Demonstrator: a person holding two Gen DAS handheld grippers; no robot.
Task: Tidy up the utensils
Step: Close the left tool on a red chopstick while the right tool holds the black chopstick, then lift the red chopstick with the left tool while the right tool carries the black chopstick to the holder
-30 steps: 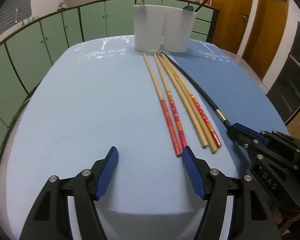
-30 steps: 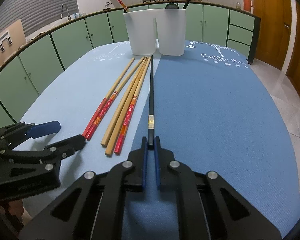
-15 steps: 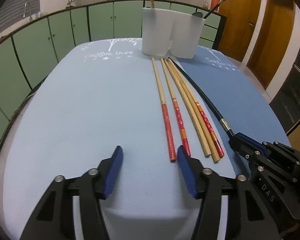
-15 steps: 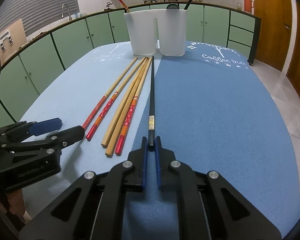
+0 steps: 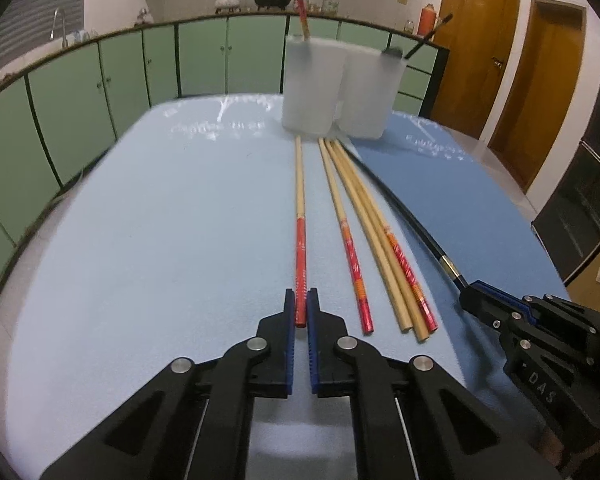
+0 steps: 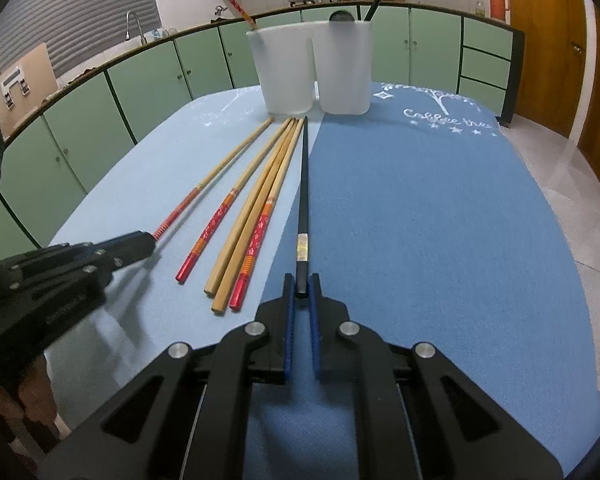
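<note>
Several chopsticks lie side by side on the blue table cloth [image 5: 140, 240]. My left gripper [image 5: 301, 300] is shut on the red end of the leftmost red-handled bamboo chopstick [image 5: 300, 216], seen also in the right wrist view [image 6: 220, 172]. My right gripper [image 6: 301, 284] is shut on the near end of the black chopstick [image 6: 303, 200], which also shows in the left wrist view [image 5: 412, 220]. Between them lie a second red-handled chopstick [image 5: 346, 240], a plain bamboo one [image 5: 374, 236] and another red-handled one [image 6: 260, 236]. Two white holders [image 6: 284, 68] [image 6: 344, 68] stand at the far end, each holding a utensil.
The table edge runs close in front of both grippers. Green cabinets ring the room behind the table. Wooden doors [image 5: 480, 40] stand at the right. The darker blue half of the cloth [image 6: 420, 220] lies to the right of the black chopstick.
My left gripper has moved right and closed on the leftmost red-handled chopstick, shifting it apart from the others. The right gripper stays shut on the black chopstick.
</note>
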